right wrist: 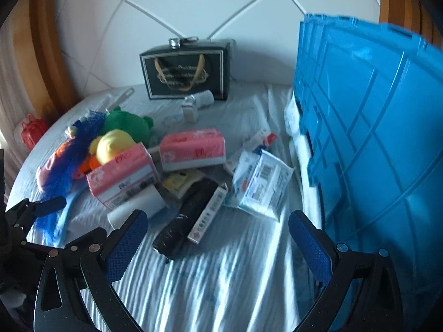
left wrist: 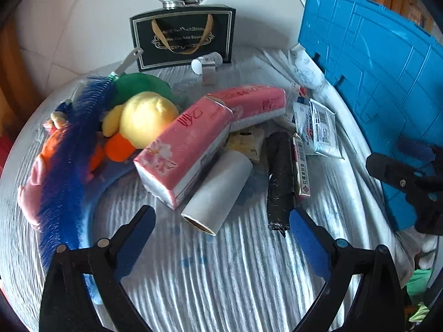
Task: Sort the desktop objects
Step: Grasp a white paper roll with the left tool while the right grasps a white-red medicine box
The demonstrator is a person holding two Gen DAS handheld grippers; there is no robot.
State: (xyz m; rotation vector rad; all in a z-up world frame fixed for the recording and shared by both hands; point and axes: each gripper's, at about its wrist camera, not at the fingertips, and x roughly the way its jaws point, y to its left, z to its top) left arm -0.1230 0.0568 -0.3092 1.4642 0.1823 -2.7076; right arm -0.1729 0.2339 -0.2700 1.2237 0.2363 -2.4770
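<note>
1. Clutter covers the desk (left wrist: 221, 276): tissue packs (left wrist: 182, 149), white roll (left wrist: 218, 191), black roll (left wrist: 279, 177), plush toys (left wrist: 144, 119).
2. Left gripper (left wrist: 221, 224) hovers wide open, empty.
3. Right gripper (right wrist: 218, 238) gapes empty beside the blue crate (right wrist: 373, 138).

The striped white cloth (left wrist: 210, 276) lies bare in front of the clutter. A tall blue plastic crate (right wrist: 373, 144) walls the right side. A black gift bag (left wrist: 184, 38) blocks the back.
</note>
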